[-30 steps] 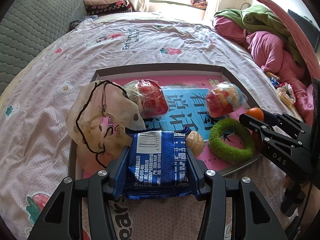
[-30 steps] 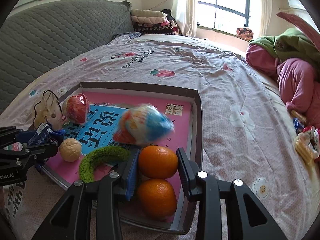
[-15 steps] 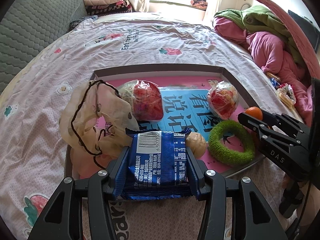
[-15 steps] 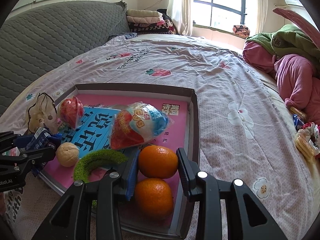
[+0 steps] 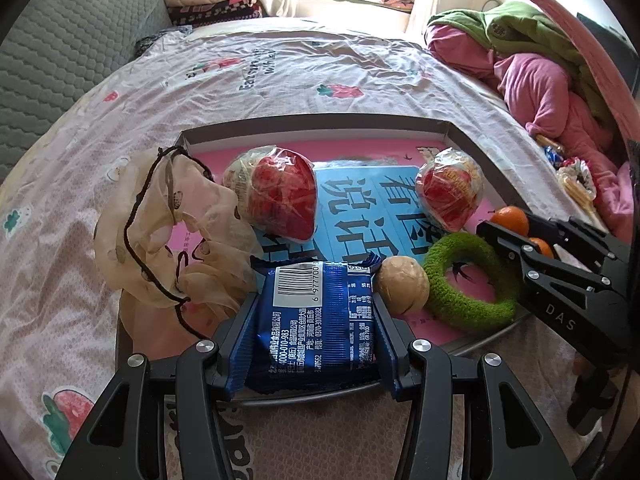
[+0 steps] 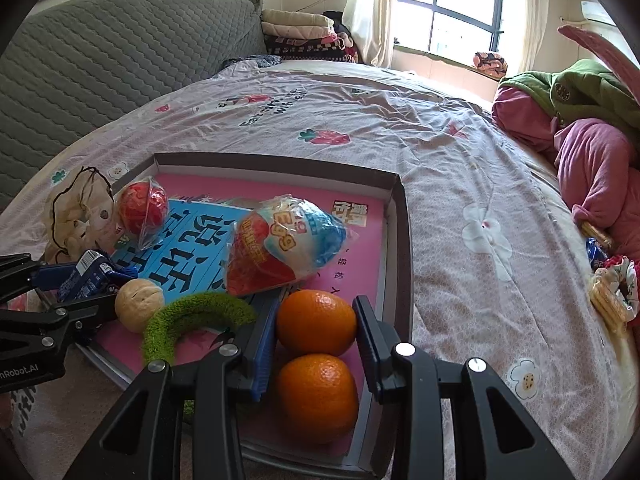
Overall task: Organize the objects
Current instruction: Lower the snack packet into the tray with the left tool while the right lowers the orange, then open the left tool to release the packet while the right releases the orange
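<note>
Clamped between the blue pads of the left gripper [image 5: 316,320] is a dark blue foil snack packet [image 5: 320,316], held over the near edge of a shallow grey-rimmed cardboard tray [image 6: 280,160]. That tray sits on a pink strawberry-print bedsheet [image 6: 400,120], with a grey quilted headboard [image 6: 100,60] and a bright window [image 6: 460,12] behind. Inside lie two plastic-wrapped toy eggs [image 6: 280,244], a green knitted ring [image 5: 464,280], a beige ball [image 5: 402,284] and a sheer beige drawstring pouch [image 5: 168,232] (draped over the rim). The right gripper [image 6: 316,340] stands spread around the farther of two oranges [image 6: 316,322]; whether its pads touch is unclear.
</note>
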